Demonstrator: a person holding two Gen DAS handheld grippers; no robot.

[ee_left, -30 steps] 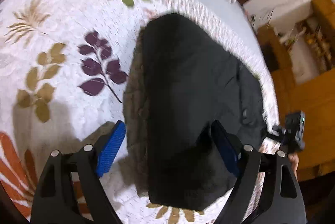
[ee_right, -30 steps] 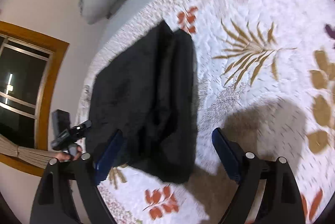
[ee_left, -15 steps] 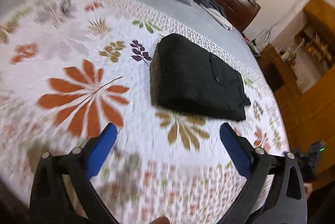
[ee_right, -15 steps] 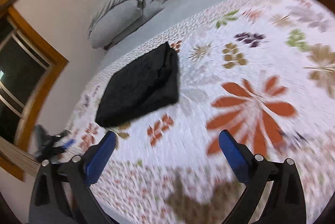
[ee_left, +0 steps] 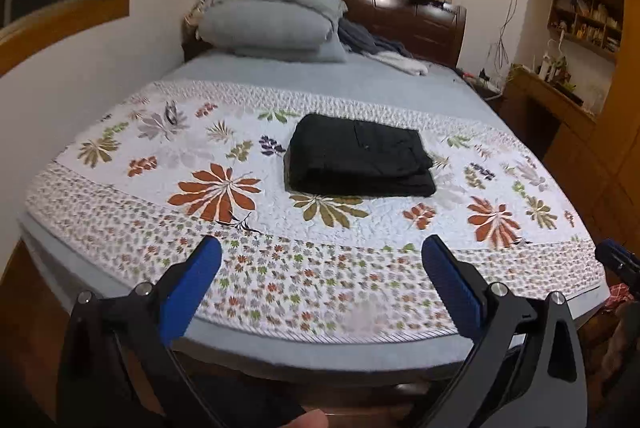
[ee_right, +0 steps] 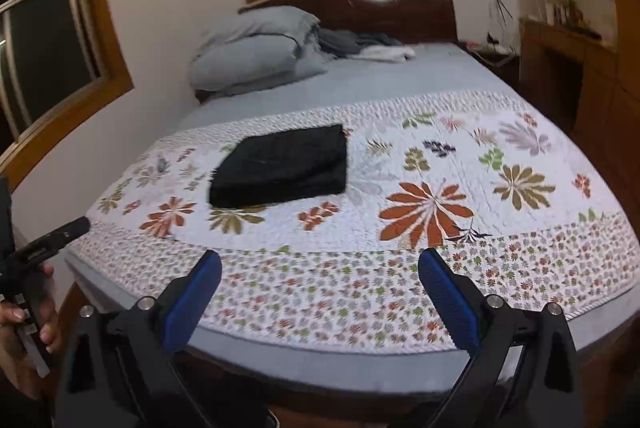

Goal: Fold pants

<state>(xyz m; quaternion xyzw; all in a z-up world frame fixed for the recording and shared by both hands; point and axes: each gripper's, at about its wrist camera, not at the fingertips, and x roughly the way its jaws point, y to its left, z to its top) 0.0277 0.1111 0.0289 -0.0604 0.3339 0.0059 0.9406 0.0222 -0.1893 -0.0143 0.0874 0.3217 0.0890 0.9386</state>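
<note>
the black pants (ee_left: 360, 161) lay folded into a flat, neat rectangle on the floral quilt (ee_left: 224, 187), near the middle of the bed (ee_left: 320, 75) and well apart from both tools. the left tongs (ee_left: 320, 274) stood wide open with nothing between the blue pads (ee_left: 192, 286), held out past the foot of the bed. the right tongs (ee_right: 320, 278) were just as wide and also empty. in the right view a hand (ee_right: 24, 332) gripped the other tool's handle at the left edge. grey pillows (ee_left: 276, 19) sat stacked by the headboard (ee_left: 420, 19).
</note>
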